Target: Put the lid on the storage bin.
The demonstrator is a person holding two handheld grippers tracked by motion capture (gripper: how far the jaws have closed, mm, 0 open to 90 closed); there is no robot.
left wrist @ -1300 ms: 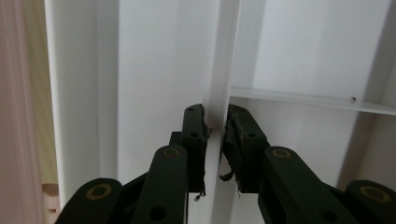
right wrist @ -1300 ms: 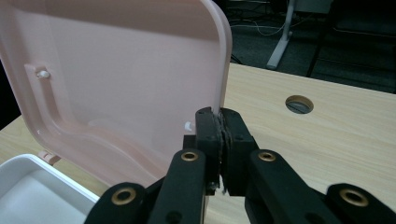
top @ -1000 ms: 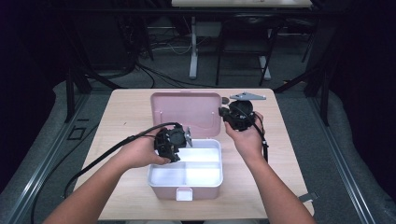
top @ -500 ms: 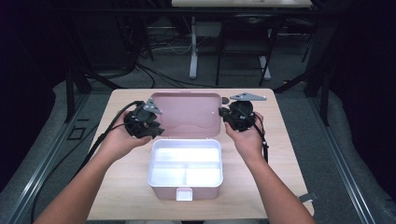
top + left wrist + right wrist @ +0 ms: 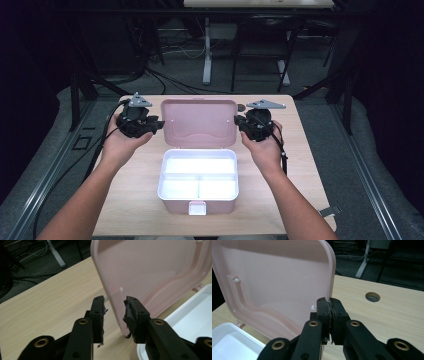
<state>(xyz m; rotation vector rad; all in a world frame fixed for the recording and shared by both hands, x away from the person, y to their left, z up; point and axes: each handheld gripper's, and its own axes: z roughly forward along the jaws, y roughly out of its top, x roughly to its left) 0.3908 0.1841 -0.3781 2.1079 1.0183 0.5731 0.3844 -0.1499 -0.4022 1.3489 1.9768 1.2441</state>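
Observation:
A pink box (image 5: 161,190) with a white, divided inside stands open in the middle of the table. Its lid (image 5: 199,122) stands upright at the back. My right gripper (image 5: 239,121) is shut on the lid's right edge, and in the right gripper view the pads (image 5: 329,301) pinch the rim of the lid (image 5: 277,272). My left gripper (image 5: 159,124) is at the lid's left edge. Its jaws (image 5: 114,302) have just been opening; the lid's rim (image 5: 155,270) stands between them, close to the right pad, unpressed.
The light wooden table (image 5: 310,165) has a round cable hole (image 5: 372,296) behind the lid's right corner. A latch tab (image 5: 196,207) sticks out at the box's front. Behind the table are dark floor, cables and a desk leg (image 5: 206,50).
My left gripper has gone from over the box's base to the left and back, up to the lid's left edge. The right gripper has kept still on the lid.

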